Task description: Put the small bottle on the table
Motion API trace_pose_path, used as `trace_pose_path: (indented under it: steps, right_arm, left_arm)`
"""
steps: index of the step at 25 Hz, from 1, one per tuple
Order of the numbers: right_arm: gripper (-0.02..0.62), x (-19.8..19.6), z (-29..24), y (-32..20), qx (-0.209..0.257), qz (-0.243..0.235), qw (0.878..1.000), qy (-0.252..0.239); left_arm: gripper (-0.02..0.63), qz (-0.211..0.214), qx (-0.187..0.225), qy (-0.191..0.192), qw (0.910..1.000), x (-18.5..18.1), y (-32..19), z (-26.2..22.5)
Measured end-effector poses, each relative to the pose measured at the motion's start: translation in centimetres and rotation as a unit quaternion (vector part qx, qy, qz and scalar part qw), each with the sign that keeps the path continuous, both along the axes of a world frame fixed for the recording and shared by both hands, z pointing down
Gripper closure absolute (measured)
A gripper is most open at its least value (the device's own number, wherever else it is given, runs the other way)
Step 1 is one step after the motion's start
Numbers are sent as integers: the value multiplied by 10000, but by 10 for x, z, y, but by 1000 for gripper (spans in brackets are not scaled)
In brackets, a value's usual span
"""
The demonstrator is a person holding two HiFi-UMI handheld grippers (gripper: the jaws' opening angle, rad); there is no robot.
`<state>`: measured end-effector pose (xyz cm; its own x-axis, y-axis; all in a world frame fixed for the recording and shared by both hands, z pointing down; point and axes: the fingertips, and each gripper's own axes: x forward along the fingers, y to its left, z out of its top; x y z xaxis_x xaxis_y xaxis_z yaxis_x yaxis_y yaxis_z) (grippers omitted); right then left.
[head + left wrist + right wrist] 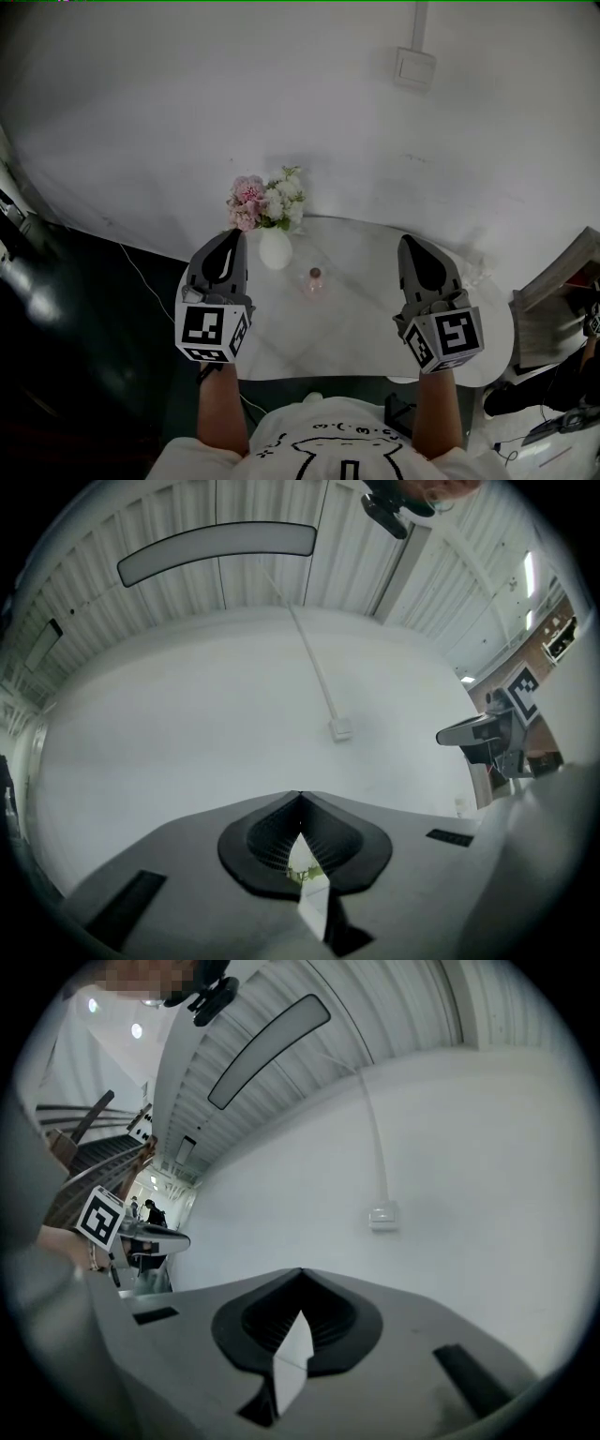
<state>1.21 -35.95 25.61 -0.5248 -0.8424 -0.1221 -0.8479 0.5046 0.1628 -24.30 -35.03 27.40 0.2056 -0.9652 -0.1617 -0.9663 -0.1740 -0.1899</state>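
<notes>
A small pink bottle [315, 281] with a dark cap stands upright on the round white marble table [375, 328], near its middle. My left gripper [228, 246] hovers to the left of it, jaws shut with nothing between them, the tips meeting in the left gripper view [302, 803]. My right gripper [415, 249] hovers to the right of the bottle, apart from it, jaws also shut and empty, as the right gripper view [300, 1279] shows. Both gripper views look up at the white wall; neither shows the bottle.
A white vase [275, 249] with pink and white flowers [264, 202] stands at the table's far left edge, close to my left gripper. A wall box [414, 67] is on the white wall behind. Dark floor lies left; clutter [562, 309] sits right.
</notes>
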Motion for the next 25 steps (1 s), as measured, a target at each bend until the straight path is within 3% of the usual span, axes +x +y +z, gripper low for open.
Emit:
trace_pose_path:
  steps: [25]
  right_arm:
    - [603, -1, 7, -11, -73, 146, 9998, 148]
  left_arm:
    - [601, 60, -11, -59, 10000, 0, -12, 2]
